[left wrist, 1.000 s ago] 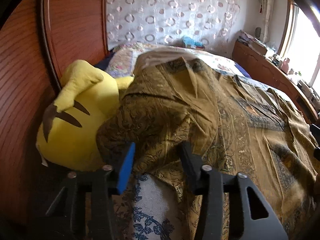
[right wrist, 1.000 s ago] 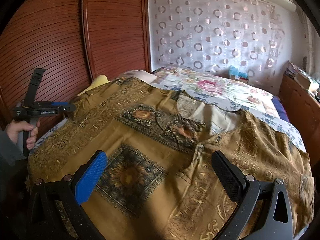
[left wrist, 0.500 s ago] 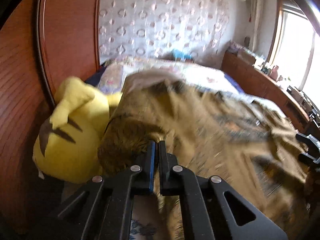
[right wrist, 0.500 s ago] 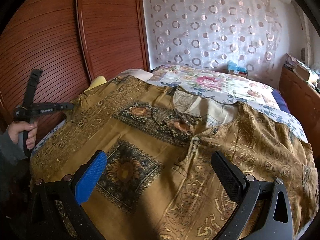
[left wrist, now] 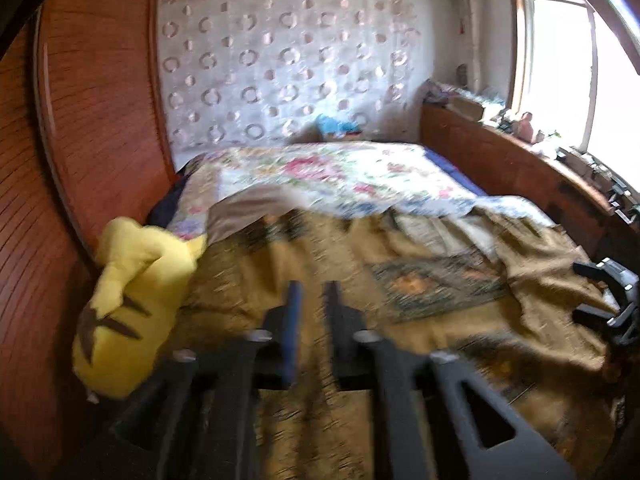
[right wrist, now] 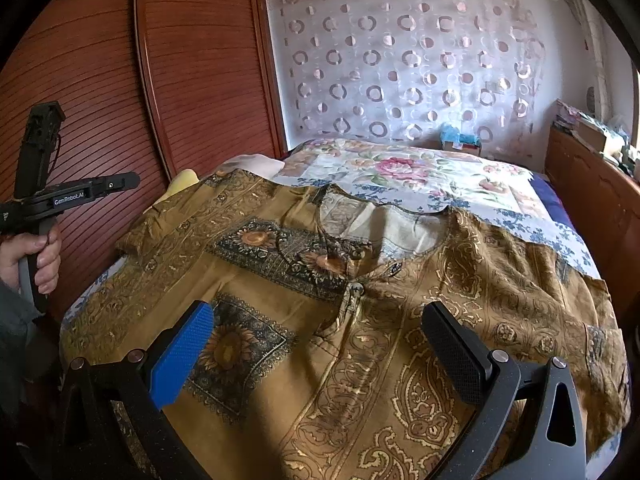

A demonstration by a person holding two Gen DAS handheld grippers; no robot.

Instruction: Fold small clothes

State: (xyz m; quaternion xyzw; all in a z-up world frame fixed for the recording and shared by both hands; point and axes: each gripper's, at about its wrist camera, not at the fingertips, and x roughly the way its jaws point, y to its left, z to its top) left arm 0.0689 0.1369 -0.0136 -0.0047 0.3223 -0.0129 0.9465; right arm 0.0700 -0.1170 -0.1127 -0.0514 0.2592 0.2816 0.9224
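Note:
A brown-gold patterned garment (right wrist: 360,320) lies spread front-up on the bed, its neck opening toward the far end. My right gripper (right wrist: 316,340) hovers open over its lower front, nothing between the fingers. My left gripper (right wrist: 128,181), held in a person's hand (right wrist: 40,252), hangs in the air left of the garment's sleeve. In the blurred left wrist view the left gripper (left wrist: 312,292) has a narrow gap and its jaws are opening, with no cloth between them; the garment (left wrist: 400,320) lies below. The right gripper (left wrist: 578,291) shows at that view's right edge.
A yellow plush toy (left wrist: 132,308) lies against the red-brown wardrobe (right wrist: 120,80) at the bed's left side. A floral quilt (right wrist: 420,176) covers the bed beyond the garment. A wooden cabinet (left wrist: 500,160) with clutter runs along the right under the window.
The left gripper shut on the sleeve's edge, then rose and parted its jaws; the sleeve now lies on the bed. The right gripper has stayed put, open.

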